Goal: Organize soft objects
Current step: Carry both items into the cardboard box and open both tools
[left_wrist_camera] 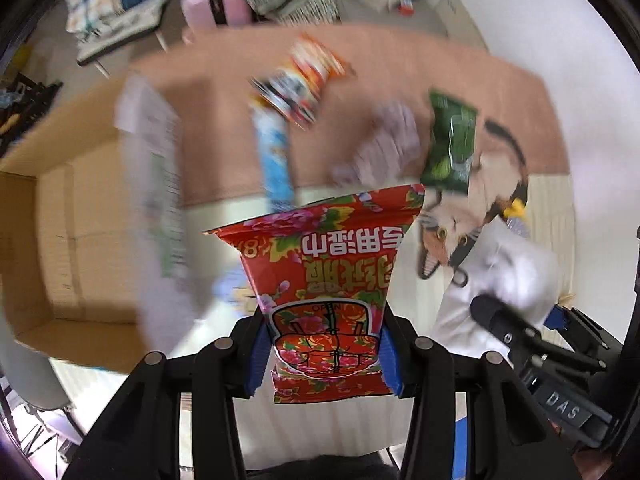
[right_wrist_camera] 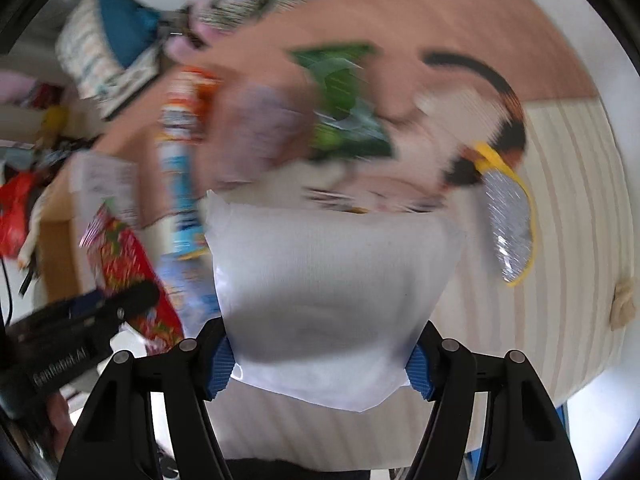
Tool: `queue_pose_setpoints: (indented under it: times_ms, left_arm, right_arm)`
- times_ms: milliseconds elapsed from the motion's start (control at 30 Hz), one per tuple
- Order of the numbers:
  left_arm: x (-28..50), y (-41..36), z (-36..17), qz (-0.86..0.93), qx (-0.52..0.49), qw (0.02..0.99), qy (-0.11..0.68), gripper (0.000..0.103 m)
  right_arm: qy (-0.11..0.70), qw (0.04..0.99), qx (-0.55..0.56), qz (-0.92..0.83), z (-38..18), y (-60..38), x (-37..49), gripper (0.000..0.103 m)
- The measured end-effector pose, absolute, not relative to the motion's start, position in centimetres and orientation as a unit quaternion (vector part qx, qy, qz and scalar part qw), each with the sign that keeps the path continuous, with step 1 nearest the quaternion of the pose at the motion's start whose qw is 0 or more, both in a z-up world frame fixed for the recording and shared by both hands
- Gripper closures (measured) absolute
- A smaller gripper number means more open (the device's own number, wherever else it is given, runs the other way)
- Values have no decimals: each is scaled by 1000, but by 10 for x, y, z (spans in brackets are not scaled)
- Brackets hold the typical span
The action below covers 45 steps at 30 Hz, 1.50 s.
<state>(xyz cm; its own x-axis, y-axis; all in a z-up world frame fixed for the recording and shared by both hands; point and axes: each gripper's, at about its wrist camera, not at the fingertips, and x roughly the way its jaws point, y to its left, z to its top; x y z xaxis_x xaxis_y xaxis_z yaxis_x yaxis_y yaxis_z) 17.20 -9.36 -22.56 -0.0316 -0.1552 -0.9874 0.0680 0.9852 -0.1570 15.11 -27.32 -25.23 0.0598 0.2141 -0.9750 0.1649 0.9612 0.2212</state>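
Note:
My left gripper [left_wrist_camera: 324, 356] is shut on a red flowered wet-wipes pack [left_wrist_camera: 324, 264] and holds it up above the table; the pack also shows in the right wrist view [right_wrist_camera: 128, 272]. My right gripper [right_wrist_camera: 320, 364] is shut on a white soft pack [right_wrist_camera: 332, 292], which also shows at the right of the left wrist view [left_wrist_camera: 504, 280]. On the cat-print cloth lie a green snack bag [left_wrist_camera: 452, 144], a lilac soft bundle [left_wrist_camera: 384, 148], a blue pack [left_wrist_camera: 276, 160] and an orange-red snack bag [left_wrist_camera: 308, 76]. Both views are blurred.
An open cardboard box [left_wrist_camera: 60, 248] with a labelled flap stands at the left. A silver pouch with a yellow rim [right_wrist_camera: 512, 216] lies at the right. Chairs piled with clothes and bags [left_wrist_camera: 132, 4] stand behind the table.

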Motion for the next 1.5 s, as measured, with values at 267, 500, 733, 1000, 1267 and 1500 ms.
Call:
queue_pose_setpoints:
  times_ms: [267, 500, 733, 1000, 1267, 1500]
  left_arm:
    - [218, 45, -180, -53, -30, 711, 700, 60]
    - [247, 185, -211, -5, -60, 687, 724, 60]
    - [289, 228, -276, -30, -69, 646, 760, 60]
    - [314, 222, -338, -76, -74, 601, 792, 60]
    - [319, 209, -360, -93, -98, 582, 802, 60]
    - [313, 207, -332, -67, -82, 608, 786, 23]
  right_arm:
    - [649, 741, 113, 130, -181, -119, 191, 32]
    - [664, 727, 75, 157, -198, 30, 243, 32]
    - [694, 706, 29, 139, -261, 109, 281, 32]
    - [720, 686, -10, 104, -325, 121, 296, 32]
    - [733, 676, -26, 73, -353, 115, 304, 30]
    - [731, 679, -20, 64, -351, 111, 306, 13]
